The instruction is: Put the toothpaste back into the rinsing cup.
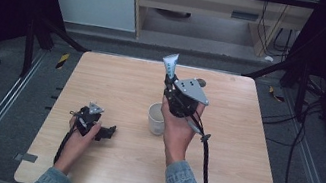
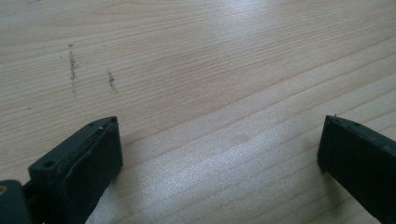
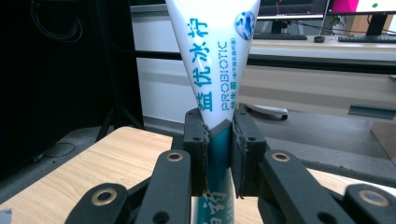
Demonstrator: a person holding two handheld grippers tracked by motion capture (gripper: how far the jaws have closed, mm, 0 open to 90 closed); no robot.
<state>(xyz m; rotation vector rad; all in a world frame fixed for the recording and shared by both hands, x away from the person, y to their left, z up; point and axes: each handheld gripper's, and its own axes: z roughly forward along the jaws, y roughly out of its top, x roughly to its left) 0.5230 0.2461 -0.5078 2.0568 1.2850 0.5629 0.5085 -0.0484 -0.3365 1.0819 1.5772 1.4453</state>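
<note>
A white and teal toothpaste tube [image 1: 170, 66] stands upright in the air, crimped end up, over the middle of the wooden table [image 1: 117, 78]. My right gripper [image 1: 171, 81] is shut on it; in the right gripper view the black pads [image 3: 195, 140] press the tube [image 3: 215, 60] from both sides near its teal lower part. A white cup [image 1: 156, 118] stands on the table just left of the right hand, below the tube. My left gripper [image 1: 110, 132] lies low at the table's front left, open, with bare wood between its fingers [image 2: 88, 158].
The table's far edge lies just beyond the tube, with a dark stand and cables on the floor around. A small dark object [image 1: 201, 83] lies on the table behind the right gripper. A cable [image 1: 204, 165] trails from the right gripper toward the front edge.
</note>
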